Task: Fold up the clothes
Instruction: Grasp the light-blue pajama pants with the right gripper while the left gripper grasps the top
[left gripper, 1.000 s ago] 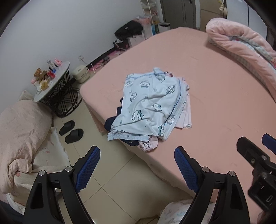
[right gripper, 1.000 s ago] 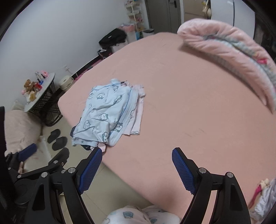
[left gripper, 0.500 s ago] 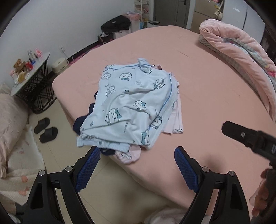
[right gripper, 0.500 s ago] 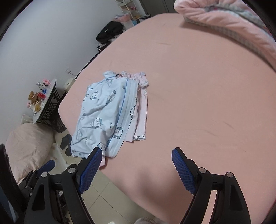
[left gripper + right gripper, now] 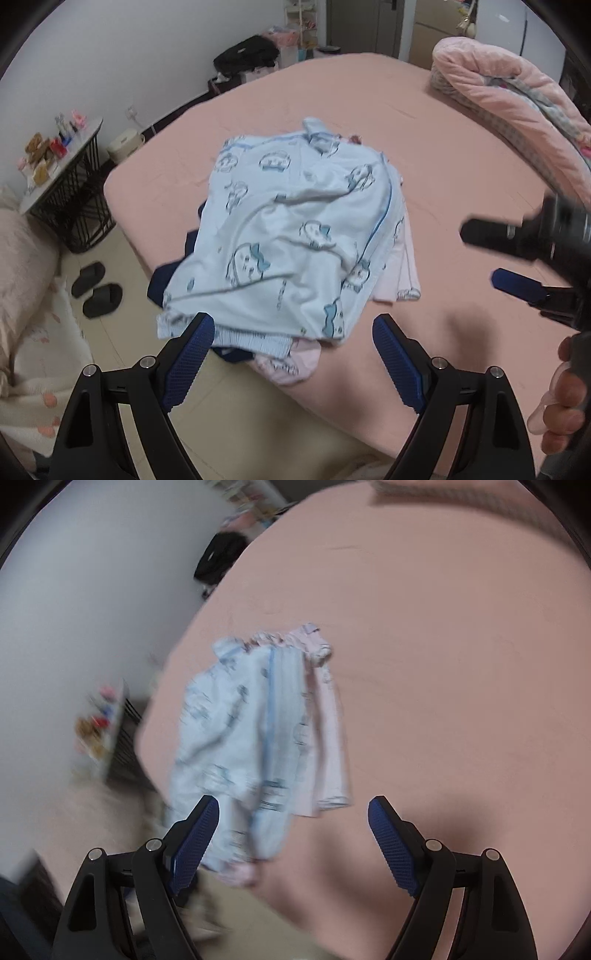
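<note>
A pile of clothes lies at the near left corner of the pink bed (image 5: 461, 155). On top is a light blue shirt (image 5: 295, 236) printed with cartoon figures; pink garments (image 5: 404, 273) and a dark blue one (image 5: 162, 280) stick out from under it. My left gripper (image 5: 293, 360) stands open just short of the pile's near edge, with nothing between its fingers. My right gripper (image 5: 293, 834) is open too, above the pile's near end (image 5: 258, 738) in a blurred view. In the left wrist view the right gripper (image 5: 517, 258) shows at the right, held by a hand (image 5: 561, 402).
A rolled pink quilt (image 5: 517, 99) lies along the bed's far right side. A round side table (image 5: 62, 158) with small items stands left of the bed, black slippers (image 5: 96, 288) on the tiled floor beside it. A black bag (image 5: 245, 59) sits by the far wall.
Both grippers have moved forward toward the pile, which now looms larger. The right gripper has swung left and down toward the clothes. Both stay open.
</note>
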{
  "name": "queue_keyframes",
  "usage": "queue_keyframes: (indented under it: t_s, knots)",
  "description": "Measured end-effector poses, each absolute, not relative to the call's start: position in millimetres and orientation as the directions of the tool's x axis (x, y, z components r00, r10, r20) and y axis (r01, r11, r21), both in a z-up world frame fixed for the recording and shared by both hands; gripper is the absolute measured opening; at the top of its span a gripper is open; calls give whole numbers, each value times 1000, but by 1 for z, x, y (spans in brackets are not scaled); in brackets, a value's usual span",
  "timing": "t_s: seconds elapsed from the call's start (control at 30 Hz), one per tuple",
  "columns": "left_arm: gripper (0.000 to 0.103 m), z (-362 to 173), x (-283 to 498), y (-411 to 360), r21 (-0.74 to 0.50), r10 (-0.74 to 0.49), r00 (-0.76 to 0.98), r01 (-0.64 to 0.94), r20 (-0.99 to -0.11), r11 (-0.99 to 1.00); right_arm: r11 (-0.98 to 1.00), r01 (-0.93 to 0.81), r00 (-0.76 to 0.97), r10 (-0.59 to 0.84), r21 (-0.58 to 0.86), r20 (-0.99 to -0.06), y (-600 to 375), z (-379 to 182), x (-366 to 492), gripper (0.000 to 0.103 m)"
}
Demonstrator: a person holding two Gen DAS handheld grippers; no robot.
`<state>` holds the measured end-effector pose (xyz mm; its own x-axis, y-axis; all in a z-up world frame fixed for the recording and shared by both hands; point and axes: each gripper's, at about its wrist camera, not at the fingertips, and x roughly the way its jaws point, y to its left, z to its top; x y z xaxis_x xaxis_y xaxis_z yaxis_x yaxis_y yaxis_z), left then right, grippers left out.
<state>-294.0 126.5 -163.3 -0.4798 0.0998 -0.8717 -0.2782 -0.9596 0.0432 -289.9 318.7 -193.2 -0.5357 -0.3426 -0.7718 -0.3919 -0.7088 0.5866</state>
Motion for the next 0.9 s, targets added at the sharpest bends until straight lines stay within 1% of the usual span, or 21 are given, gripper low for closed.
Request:
queue_keyframes:
  t_s: [0.13, 0.27, 0.33, 0.4, 0.5, 0.6, 0.7, 0.73, 0.8, 0.9]
  knots:
    - [87, -166, -304, 124, 28, 119, -489, -283, -864, -959, -667, -412, -578, -336, 621, -744, 318, -191, -299, 83]
    - [87, -178, -316, 121, 2, 133, -461, -281, -877, -960, -664, -391, -606, -335, 637, -721, 313, -200, -310, 83]
    - [87, -186, -322, 120, 20, 112, -449, -278, -887, -960, -662, -380, -620, -336, 646, -709, 311, -205, -315, 83]
    - [87, -191, -326, 118, 34, 97, -451, -275, -887, -961, -592, -371, -640, -395, 716, -659, 310, -220, -318, 83]
    - [87, -197, -333, 115, 43, 90, -454, -273, -886, -961, -536, -365, -661, -427, 762, -617, 304, -238, -322, 83]
    - [87, -206, -342, 113, 32, 94, -447, -267, -890, -963, -537, -374, -649, -431, 756, -627, 295, -249, -325, 82]
    - [87, -217, -348, 112, 19, 100, -437, -260, -894, -965, -498, -364, -650, -469, 787, -598, 290, -258, -328, 80]
    - [85, -221, -349, 111, 19, 98, -434, -257, -895, -966, -481, -356, -655, -483, 801, -581, 289, -260, -329, 79]
    - [81, -228, -352, 111, 23, 94, -441, -253, -893, -967, -478, -356, -652, -488, 803, -580, 286, -263, -332, 77]
    - [80, -236, -355, 108, -8, 118, -438, -243, -891, -970, -484, -369, -644, -482, 793, -594, 282, -269, -339, 74]
